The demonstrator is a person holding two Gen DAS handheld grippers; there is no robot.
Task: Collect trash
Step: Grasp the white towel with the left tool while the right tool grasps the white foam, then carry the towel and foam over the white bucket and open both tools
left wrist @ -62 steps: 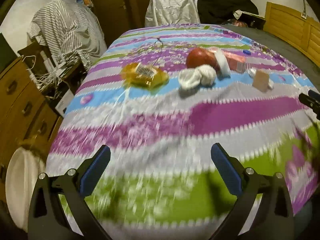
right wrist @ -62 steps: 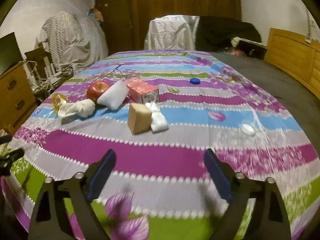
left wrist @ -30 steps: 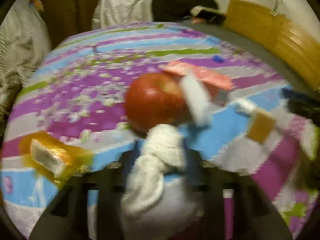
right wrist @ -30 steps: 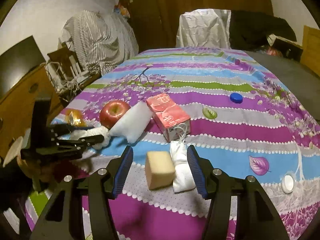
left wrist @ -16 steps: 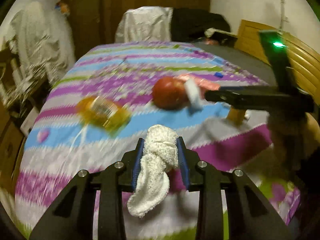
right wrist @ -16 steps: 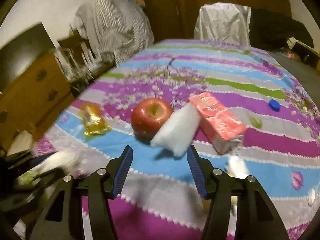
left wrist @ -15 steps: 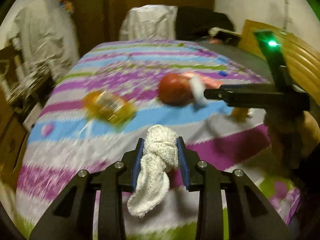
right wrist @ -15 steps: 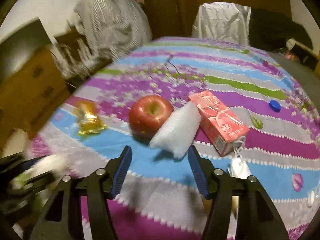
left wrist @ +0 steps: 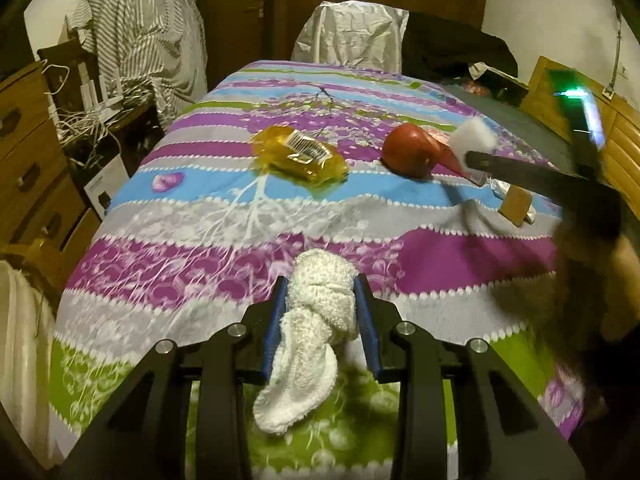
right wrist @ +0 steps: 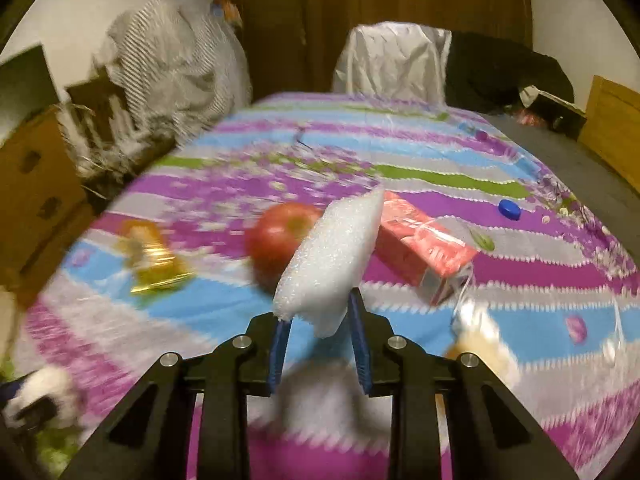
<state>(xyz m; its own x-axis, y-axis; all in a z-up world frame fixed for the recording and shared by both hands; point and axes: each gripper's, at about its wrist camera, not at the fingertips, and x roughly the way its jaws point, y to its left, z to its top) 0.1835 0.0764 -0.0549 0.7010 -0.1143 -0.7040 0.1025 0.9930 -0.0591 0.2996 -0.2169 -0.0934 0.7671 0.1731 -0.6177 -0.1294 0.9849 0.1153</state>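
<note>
Dim, warm indoor light is seen; fisheye edges are bent and darkened; the right view is motion-blurred.

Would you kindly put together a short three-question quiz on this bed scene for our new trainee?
1. True or false: the left tool grips the white cloth.
2. What does the right tool hold? A) apple B) foam piece C) red carton
3. Fill in: the yellow wrapper lies on the ____.

Key: 1 true: its pads press the cloth from both sides. 2 B: its jaws have just been closing on the foam. 3 bedspread.
</note>
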